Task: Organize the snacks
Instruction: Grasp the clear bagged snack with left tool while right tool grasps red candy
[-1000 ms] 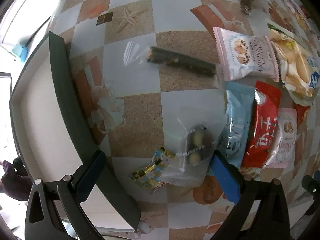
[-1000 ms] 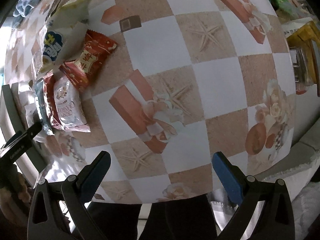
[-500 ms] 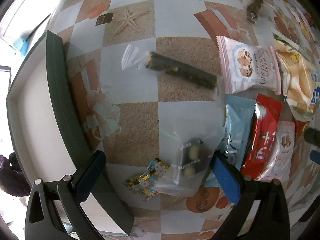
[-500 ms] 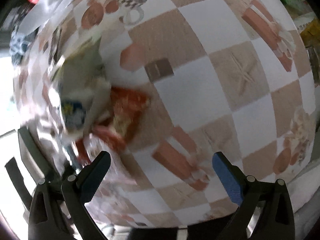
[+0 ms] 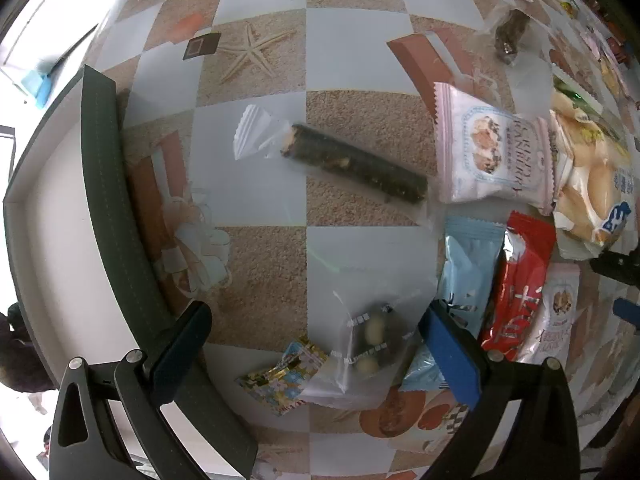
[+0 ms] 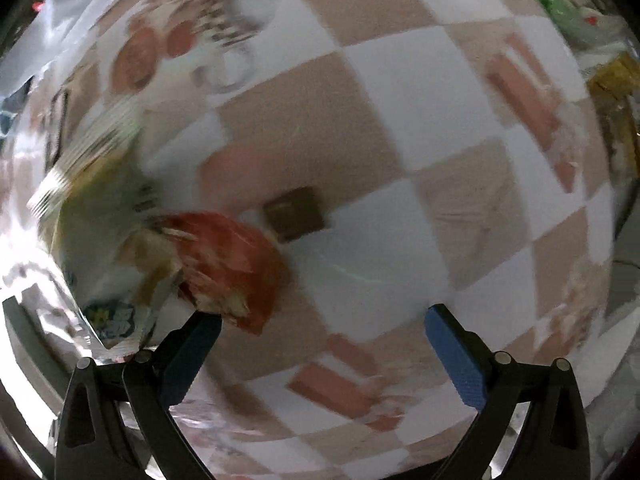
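My left gripper is open above the patterned tablecloth. Between its fingers lie a clear packet of round sweets and a small colourful candy wrapper. Further out lies a dark bar in clear wrap. To the right sit a pink cookie packet, a light blue packet, a red packet and a bag of pale buns. My right gripper is open in a blurred view, with a red snack packet by its left finger and nothing between the fingers.
A dark-rimmed white tray lies along the left edge of the table. A second dark snack in clear wrap rests far back on the right. The other gripper's tip shows at the right edge of the left wrist view.
The left gripper has drifted slightly forward over the snacks. The right gripper has swung fast towards the snack pile, so the red packet now sits close to its left finger.
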{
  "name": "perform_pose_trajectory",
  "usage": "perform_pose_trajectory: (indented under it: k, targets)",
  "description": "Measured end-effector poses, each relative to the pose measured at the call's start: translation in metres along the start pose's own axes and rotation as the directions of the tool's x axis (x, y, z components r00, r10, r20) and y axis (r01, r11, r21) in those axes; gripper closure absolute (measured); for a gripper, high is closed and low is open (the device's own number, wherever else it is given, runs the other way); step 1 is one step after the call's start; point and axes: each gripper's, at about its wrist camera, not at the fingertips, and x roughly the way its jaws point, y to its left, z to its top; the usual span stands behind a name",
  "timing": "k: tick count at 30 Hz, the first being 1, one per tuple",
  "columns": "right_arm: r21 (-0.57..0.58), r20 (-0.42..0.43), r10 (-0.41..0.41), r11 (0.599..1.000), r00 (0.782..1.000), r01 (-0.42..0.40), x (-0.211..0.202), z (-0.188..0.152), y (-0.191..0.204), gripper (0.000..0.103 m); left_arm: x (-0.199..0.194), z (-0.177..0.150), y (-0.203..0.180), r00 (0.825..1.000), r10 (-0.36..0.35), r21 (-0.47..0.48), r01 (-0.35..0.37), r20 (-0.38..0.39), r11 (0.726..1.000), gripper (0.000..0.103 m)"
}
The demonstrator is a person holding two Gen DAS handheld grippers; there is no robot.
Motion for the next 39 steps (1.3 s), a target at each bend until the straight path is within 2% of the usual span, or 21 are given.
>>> perform_pose_trajectory:
  k: [3,10,13,15,19,22,25,26,29,33,34,37,39]
  targets:
    - [0.071,-0.018,0.055,0.996,0.998,-0.053,0.003,0.001,-0.019,0.0,0.001,-0.003,0.005,1.0,-0.004,-0.003,0.004,0.004,1.0,0.0]
    - [0.115,0.057,0.117,0.986,0.992,-0.123,-0.01,0.005,-0.03,0.0,0.004,-0.01,0.005,1.0,-0.008,-0.006,0.008,0.005,1.0,0.0]
    - [0.087,0.075,0.097,0.991,0.992,-0.103,-0.012,0.007,-0.026,0.0,0.005,-0.01,0.003,1.0,-0.022,-0.012,0.022,0.005,1.0,0.0]
    - [0.079,0.071,0.086,0.993,0.994,-0.091,-0.019,0.025,-0.03,0.0,0.008,-0.009,0.003,1.0,-0.027,-0.01,0.027,0.004,1.0,0.0]
    - [0.043,0.038,0.046,0.998,0.998,-0.048,-0.008,0.054,-0.012,0.0,0.011,-0.009,0.003,0.999,-0.049,-0.015,0.049,-0.009,0.999,0.0]
    - [0.01,0.044,-0.008,1.0,0.999,0.007,0.005,0.059,-0.001,0.0,0.016,-0.006,0.003,0.998,-0.061,-0.017,0.06,-0.017,0.998,0.0]
    - [-0.003,0.042,0.013,1.0,0.999,-0.013,0.017,0.063,0.01,0.0,0.016,-0.006,0.001,0.998,-0.06,-0.004,0.06,-0.014,0.998,0.0]
    - [-0.009,0.041,0.013,1.0,0.999,-0.013,0.019,0.07,0.024,0.0,0.016,-0.006,0.001,0.998,-0.06,-0.002,0.06,-0.012,0.998,0.0]
    - [-0.034,0.043,0.011,0.999,0.999,-0.009,0.021,0.09,0.03,0.0,0.018,-0.005,0.003,0.998,-0.06,-0.002,0.06,-0.008,0.998,0.0]
    - [-0.053,0.04,0.004,0.999,0.999,-0.002,0.015,0.081,0.042,0.0,0.019,-0.006,-0.002,0.998,-0.062,0.0,0.062,-0.001,0.998,0.0]
    - [-0.06,0.03,-0.007,0.998,1.0,0.009,0.002,0.075,0.039,0.0,0.018,-0.006,-0.005,0.998,-0.064,0.005,0.064,-0.009,0.998,0.0]
    - [-0.097,-0.007,-0.013,0.995,1.0,0.012,0.004,0.078,0.043,0.0,0.019,-0.005,-0.014,0.997,-0.058,0.04,0.061,-0.053,0.997,0.0]
    - [-0.12,-0.011,-0.013,0.993,1.0,0.012,-0.001,0.07,0.04,0.0,0.018,-0.006,-0.02,0.998,-0.037,0.045,0.039,-0.046,0.998,0.001]
